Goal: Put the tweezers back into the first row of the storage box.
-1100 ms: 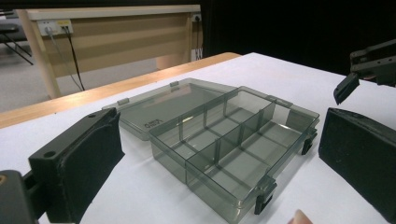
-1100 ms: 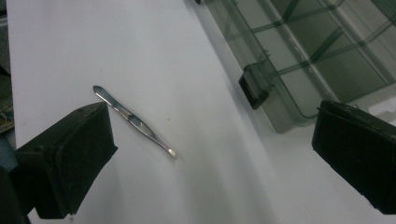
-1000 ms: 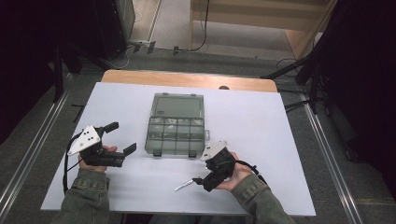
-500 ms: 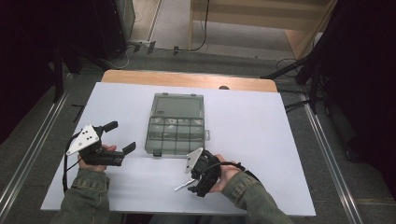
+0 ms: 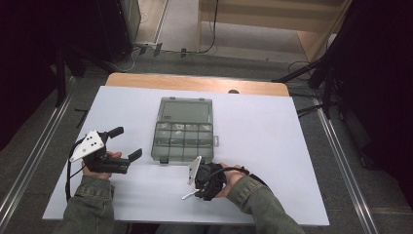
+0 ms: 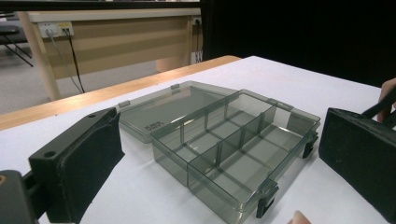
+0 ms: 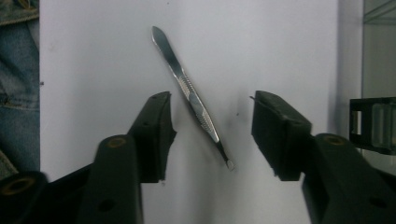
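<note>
1. The right claw points down at the table, and its jaws have just been closing. They stand about half open, one on each side of the metal tool, but the pads do not touch it yet, so nothing is held

2. The metal tool is thin and flat, like a scalpel handle or tweezers. It lies on the white table near the front edge, slanted across the gap between the jaws; in the high view it sticks out to the left under the right claw

3. The left claw is wide open and empty. It rests on the table to the left of the plastic box and points toward it

4. The plastic box is open, its lid laid flat behind it, and the compartments look empty. It stands just beyond the right claw

5. What could go wrong, in my judgement:
   - because the tool lies slanted, the pads may meet it only at one end, and it can turn or slip out
   - the tool is very low on the table, so the pads may close above it and miss
   - smooth metal may slide when it is lifted
</note>
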Motion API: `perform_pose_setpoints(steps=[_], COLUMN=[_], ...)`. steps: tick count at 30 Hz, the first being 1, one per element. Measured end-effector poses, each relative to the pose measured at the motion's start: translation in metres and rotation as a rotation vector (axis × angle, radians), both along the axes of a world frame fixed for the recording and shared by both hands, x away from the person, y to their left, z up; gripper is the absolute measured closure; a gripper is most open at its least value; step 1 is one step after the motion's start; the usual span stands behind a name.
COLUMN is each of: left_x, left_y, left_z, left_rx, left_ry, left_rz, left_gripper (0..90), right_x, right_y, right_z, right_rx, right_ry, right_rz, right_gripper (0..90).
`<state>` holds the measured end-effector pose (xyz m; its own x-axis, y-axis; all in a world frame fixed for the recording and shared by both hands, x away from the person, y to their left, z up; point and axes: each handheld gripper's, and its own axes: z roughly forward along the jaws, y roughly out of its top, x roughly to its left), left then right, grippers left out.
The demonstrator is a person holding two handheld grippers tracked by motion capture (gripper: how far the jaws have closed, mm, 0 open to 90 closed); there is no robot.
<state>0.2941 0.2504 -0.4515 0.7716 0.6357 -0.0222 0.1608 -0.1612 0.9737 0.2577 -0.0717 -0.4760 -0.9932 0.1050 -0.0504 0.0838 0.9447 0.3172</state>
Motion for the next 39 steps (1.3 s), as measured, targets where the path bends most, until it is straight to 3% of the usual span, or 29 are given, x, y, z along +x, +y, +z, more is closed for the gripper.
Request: perform_pose_setpoints(steps=[4,8,16,19,28,35,39], left_x=[0.0,0.0,0.0,-0.001,0.0,0.0,0.0], left_y=[0.0,0.0,0.001,0.001,0.0,0.0,-0.001], left_z=[0.0,0.0,0.001,0.001,0.001,0.0,0.0], left_rx=[0.001,-0.012,-0.023,-0.025,-0.017,-0.016,-0.006], left_ry=[0.0,0.003,0.005,0.005,0.008,0.01,0.012], left_rz=[-0.002,-0.005,-0.005,-0.006,-0.012,-0.012,-0.015], left_gripper=[0.0,0.0,0.0,0.0,0.0,0.0,0.0], right_x=[0.001,-0.001,-0.002,0.0,0.006,0.015,0.018], right_y=[0.003,0.004,0.003,0.001,-0.008,-0.019,-0.02], right_z=[-0.004,-0.002,-0.002,-0.001,0.011,0.02,0.02], right_rx=[-0.036,-0.043,-0.036,-0.022,0.051,0.142,0.15], right_ry=[0.029,0.037,0.02,0.036,0.062,0.056,0.075], right_rz=[-0.004,0.012,-0.006,-0.012,-0.054,-0.077,-0.11], right_gripper=[63.7,84.5,85.6,85.6,85.6,85.6,85.6])
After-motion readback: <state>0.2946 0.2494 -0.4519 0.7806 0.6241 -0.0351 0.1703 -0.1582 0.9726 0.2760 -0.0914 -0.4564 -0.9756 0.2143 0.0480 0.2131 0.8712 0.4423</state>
